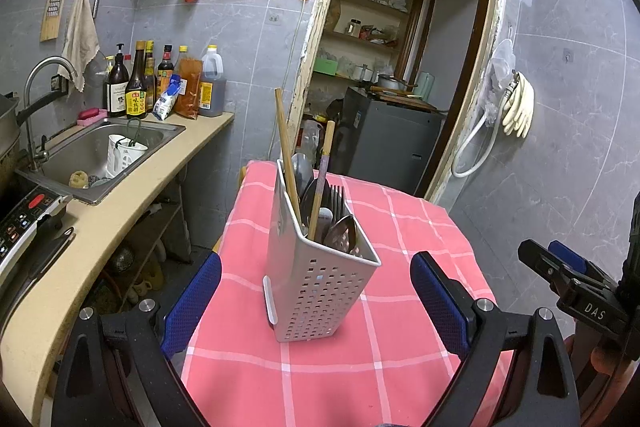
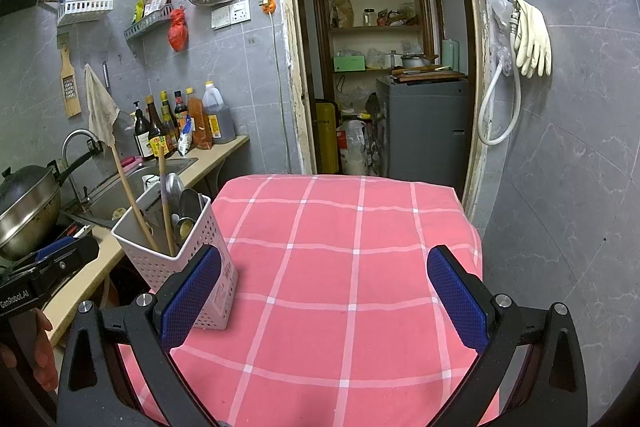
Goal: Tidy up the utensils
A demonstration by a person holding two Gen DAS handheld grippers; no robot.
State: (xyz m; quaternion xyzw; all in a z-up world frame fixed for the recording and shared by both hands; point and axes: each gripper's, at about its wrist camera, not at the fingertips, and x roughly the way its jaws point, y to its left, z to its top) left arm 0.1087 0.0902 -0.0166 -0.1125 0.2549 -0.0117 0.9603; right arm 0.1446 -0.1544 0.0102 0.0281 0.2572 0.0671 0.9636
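— Both grippers, left gripper and right gripper?
— Jaws spread wide, holding nothing.
— And beyond them?
— White perforated caddy upright near the pink checked tablecloth's left edge, holding chopsticks, spoons, a fork.

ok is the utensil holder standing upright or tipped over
Upright. The utensil holder stands on its base on the pink checked tablecloth, with chopsticks, spoons and a fork sticking up from its open top.

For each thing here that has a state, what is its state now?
Utensil holder: upright on the tablecloth, filled with utensils.
Chopsticks: standing tilted in the holder.
Left tongs: open, empty, either side of the holder.
Right tongs: open, empty.
Tablecloth: spread flat.
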